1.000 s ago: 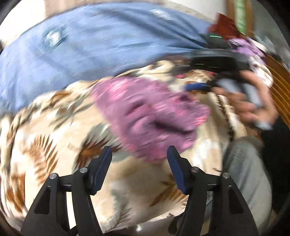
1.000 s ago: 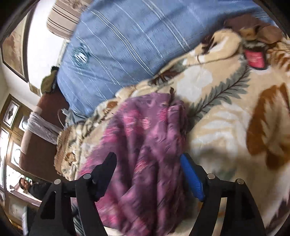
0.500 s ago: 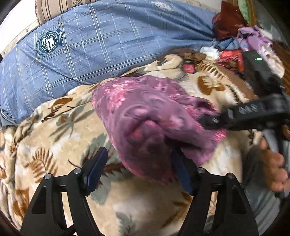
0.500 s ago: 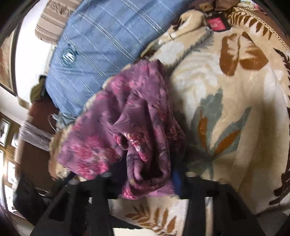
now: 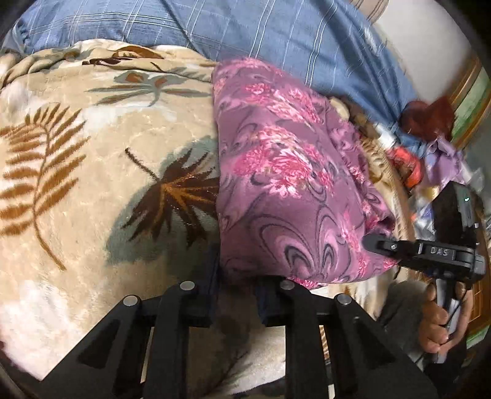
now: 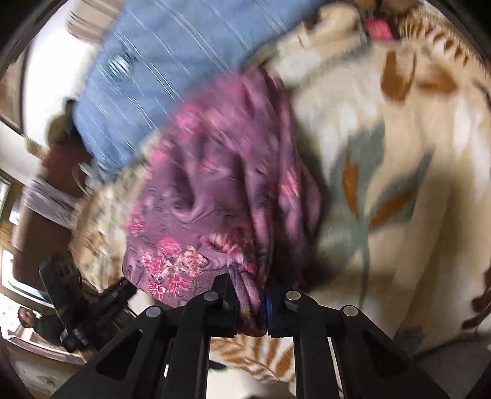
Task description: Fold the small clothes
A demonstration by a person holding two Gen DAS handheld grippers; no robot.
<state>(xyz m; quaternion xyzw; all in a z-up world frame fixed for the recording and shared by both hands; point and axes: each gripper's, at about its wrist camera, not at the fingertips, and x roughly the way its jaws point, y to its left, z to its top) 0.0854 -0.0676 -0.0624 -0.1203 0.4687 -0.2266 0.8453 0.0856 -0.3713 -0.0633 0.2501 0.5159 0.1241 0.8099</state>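
Observation:
A small purple garment with pink flowers point(image 5: 285, 184) lies on a cream leaf-print blanket point(image 5: 92, 159). My left gripper point(image 5: 236, 294) is shut on the garment's near edge, at its left corner. My right gripper point(image 6: 250, 307) is shut on a bunched fold of the same garment point(image 6: 227, 190). In the left wrist view the right gripper point(image 5: 377, 242) shows at the garment's right end, held by a hand point(image 5: 442, 322). The left gripper shows dimly at the lower left of the right wrist view point(image 6: 116, 291).
A blue checked pillow point(image 5: 276, 33) lies behind the blanket. Red and lilac clothes point(image 5: 429, 144) are piled at the far right beside a wooden bed frame. A red label point(image 6: 379, 29) sits at the blanket's far edge. A brown sofa point(image 6: 33, 202) stands at left.
Both grippers have closed on the purple garment, the left on its near edge, the right on a bunched fold. The left view has swung leftward, and the garment is pulled flatter.

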